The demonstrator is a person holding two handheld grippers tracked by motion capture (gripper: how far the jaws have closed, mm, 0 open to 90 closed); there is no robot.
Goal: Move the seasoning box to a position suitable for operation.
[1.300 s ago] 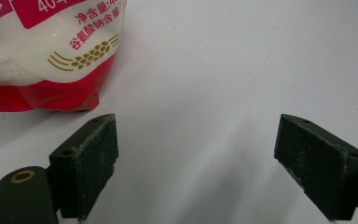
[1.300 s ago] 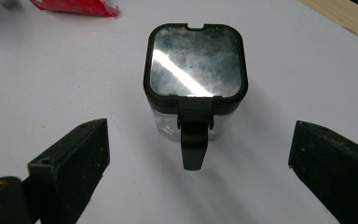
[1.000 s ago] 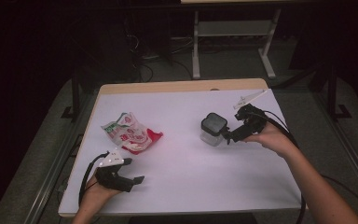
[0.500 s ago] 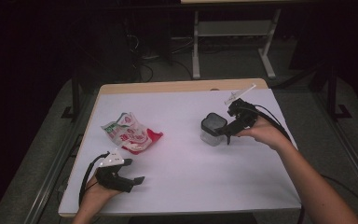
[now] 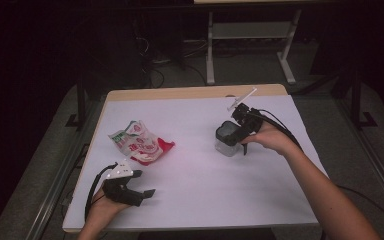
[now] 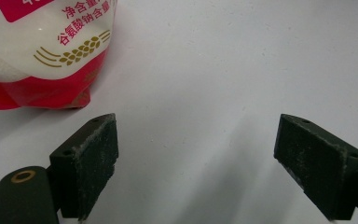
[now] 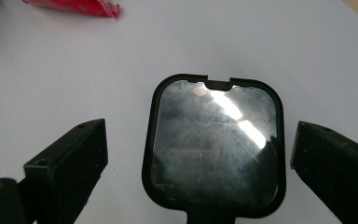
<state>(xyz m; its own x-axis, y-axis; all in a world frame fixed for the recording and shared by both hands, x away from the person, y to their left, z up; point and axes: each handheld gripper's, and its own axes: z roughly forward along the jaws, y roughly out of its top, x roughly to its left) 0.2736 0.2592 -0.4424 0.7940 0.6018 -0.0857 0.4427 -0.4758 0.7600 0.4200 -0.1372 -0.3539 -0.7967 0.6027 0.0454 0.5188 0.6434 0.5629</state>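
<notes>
High view: on the white counter point(image 5: 200, 175), the right hand-held gripper point(image 5: 243, 131) flanks a lidded clear container point(image 5: 227, 139) right of centre; the left hand-held gripper point(image 5: 135, 192) rests near a red-and-white packet point(image 5: 140, 144).

Left gripper view: jaws wide, bare counter between them.

Right gripper view: jaws wide either side of the container's dark lid point(image 7: 214, 140), apart from it.

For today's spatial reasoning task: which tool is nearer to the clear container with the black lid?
Right. The right tool has its open jaws either side of the container; the left tool sits far off, near the snack bag.
</notes>
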